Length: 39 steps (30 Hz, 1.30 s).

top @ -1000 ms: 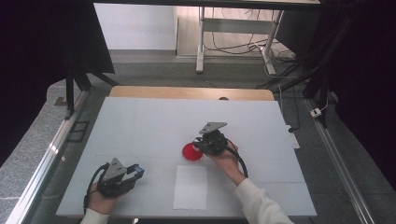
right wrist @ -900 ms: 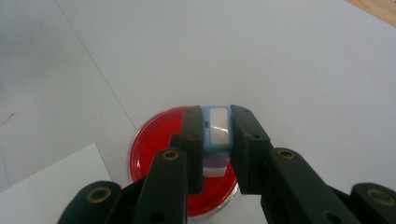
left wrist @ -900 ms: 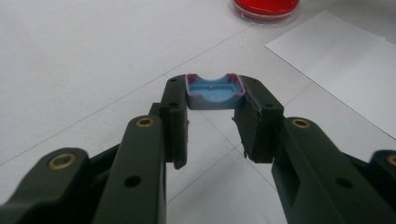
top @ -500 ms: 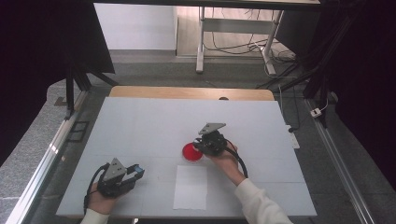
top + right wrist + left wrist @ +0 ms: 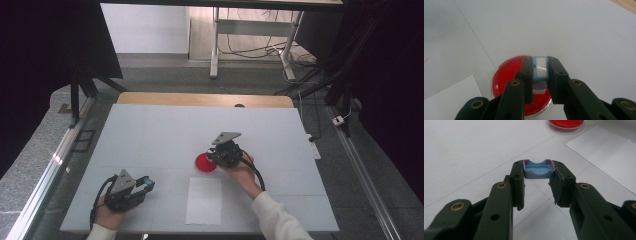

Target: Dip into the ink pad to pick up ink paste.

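The right gripper (image 5: 539, 82) is closed on a small blue-and-white block (image 5: 540, 67), which is held between the jaw tips directly over a red dish (image 5: 506, 77). In the high view the same gripper (image 5: 214, 159) is seen at the dish's right edge (image 5: 202, 162), near the middle of the white table (image 5: 150, 130). The block is judged to be poised over the dish for a dipping or stamping action; whether it touches the red surface cannot be told, since the jaws hide its underside.

The left gripper (image 5: 537, 185) is closed on a shallow blue cap (image 5: 538, 169) with a reddish rim, its hollow side turned toward the camera. It is held low over the table at the front left (image 5: 146, 183), well apart from the dish. This placement is judged deliberate: the cap (probably the cover of the block) is kept out of the working area while the other hand operates.

A white sheet of paper (image 5: 204, 199) lies flat just in front of the dish, between the two hands, and is taken to be the surface intended to receive the block next.

Compared with the earlier frames, no change is noted. Both hands are found in the same places, both grips are maintained, and the dish and paper are unmoved. A pause over the dish is therefore recorded.
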Available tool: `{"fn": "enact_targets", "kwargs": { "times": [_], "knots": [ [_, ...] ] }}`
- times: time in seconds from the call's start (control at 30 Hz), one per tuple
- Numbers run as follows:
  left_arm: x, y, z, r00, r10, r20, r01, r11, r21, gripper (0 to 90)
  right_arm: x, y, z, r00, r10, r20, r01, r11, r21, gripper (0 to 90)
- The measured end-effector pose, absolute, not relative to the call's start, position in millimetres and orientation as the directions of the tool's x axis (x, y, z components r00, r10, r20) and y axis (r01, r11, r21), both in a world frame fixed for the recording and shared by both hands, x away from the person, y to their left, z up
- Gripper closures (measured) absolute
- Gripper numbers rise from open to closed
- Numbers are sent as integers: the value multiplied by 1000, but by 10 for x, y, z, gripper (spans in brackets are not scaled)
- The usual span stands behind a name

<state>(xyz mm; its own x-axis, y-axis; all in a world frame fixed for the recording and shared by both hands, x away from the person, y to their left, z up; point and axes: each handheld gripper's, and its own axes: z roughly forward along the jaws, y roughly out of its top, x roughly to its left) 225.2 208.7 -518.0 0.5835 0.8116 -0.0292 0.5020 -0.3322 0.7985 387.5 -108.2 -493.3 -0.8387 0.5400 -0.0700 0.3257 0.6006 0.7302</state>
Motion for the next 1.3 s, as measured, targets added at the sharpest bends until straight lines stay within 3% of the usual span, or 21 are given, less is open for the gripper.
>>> {"fn": "enact_targets", "kwargs": {
  "times": [1.3],
  "knots": [
    [2255, 2096, -5179, 582, 813, -26, 501, -333, 799, 647, 3810, -1185, -4759, -838, 544, -41, 307, 533, 788, 760]
  ]
}}
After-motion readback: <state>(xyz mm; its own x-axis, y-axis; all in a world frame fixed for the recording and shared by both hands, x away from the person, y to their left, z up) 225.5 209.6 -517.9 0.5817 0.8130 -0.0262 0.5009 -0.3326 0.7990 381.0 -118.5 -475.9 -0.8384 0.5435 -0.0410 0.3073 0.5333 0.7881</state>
